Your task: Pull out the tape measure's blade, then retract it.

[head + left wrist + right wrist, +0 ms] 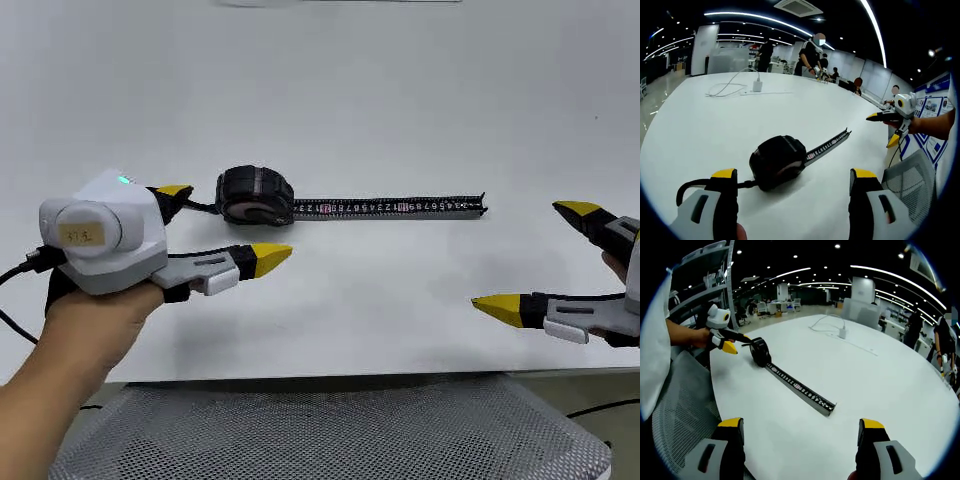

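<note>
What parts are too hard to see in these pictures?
- Head view: the right gripper is cut off by the right edge.
- Head view: the blade numbers are too small to read well.
- Head view: the tape measure has a strap partly hidden behind the left gripper.

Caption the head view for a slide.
Tape measure, blade extended, lying between open left gripper and open right gripper.

Left gripper [223,223] and right gripper [537,257] are held well apart, jaws spread wide.
</note>
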{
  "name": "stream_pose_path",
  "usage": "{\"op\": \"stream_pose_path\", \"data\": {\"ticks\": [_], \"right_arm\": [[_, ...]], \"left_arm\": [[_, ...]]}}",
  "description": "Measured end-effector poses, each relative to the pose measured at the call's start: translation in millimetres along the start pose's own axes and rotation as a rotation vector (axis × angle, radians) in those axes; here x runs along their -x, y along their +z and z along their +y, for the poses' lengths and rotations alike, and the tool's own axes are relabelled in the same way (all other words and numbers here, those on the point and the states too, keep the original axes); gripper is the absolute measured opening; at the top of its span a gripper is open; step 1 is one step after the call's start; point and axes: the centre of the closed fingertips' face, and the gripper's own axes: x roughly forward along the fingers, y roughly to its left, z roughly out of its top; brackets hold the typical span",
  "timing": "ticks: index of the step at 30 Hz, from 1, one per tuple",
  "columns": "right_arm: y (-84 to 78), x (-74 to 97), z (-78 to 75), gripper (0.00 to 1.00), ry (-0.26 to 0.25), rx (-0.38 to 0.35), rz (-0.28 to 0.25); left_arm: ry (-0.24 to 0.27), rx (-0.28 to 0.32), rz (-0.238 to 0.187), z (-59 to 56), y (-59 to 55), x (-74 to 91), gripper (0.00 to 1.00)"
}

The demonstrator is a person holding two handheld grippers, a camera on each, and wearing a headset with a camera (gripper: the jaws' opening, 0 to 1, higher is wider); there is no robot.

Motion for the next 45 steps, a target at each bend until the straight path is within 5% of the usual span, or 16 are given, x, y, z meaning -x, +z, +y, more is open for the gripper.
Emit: {"op": "stream_pose_path", "data": {"ticks": [20, 45], "right_arm": [[1.6, -3.5, -8.8, 0.91, -0.012, 0.009, 0.004], [-4.9, -12.6, -33.5, 0.66, 0.035, 0.149, 0.122]], "left_arm": [[0.004, 0.025, 0.0, -7.0, -1.9, -17.3, 0.86], [0.175, 0.102, -0.012, 5.9, 0.0, -30.7, 0.77]]}}
